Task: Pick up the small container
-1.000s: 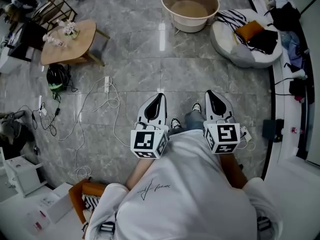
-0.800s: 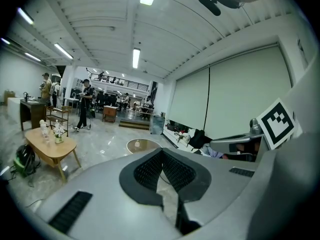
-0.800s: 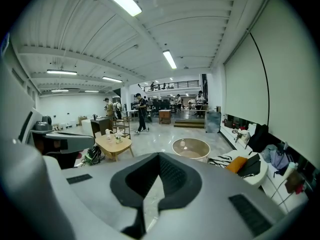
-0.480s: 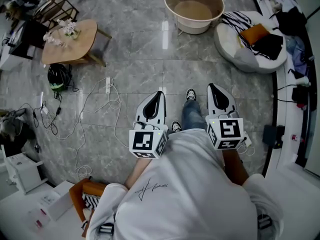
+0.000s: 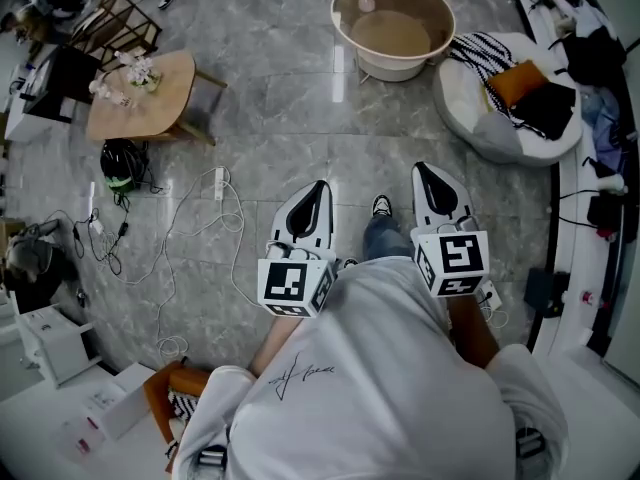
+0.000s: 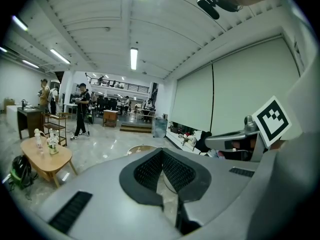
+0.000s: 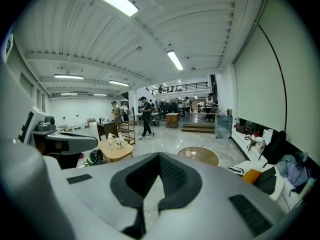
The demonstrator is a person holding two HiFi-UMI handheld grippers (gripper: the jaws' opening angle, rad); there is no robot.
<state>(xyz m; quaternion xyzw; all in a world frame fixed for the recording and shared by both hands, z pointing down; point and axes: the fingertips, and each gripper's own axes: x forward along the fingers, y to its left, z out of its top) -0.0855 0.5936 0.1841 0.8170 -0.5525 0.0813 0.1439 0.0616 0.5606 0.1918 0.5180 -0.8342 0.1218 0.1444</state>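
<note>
Left gripper (image 5: 318, 190), right gripper (image 5: 421, 171): fingers closed, empty, held forward since nothing is within my reach. Small container (image 5: 367, 3): I judge it the pale item in the round tub (image 5: 400, 66), well ahead.

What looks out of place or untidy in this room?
Loose cables and a power strip sprawl over the floor on the left; clothes lie heaped on the white cushion. Nothing looks spilled or broken.

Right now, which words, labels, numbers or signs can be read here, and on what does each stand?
No text can be read.
White shirt: a handwritten scrawl, illegible.
Marker cubes: square patterns, no letters.
White box: print too small.
</note>
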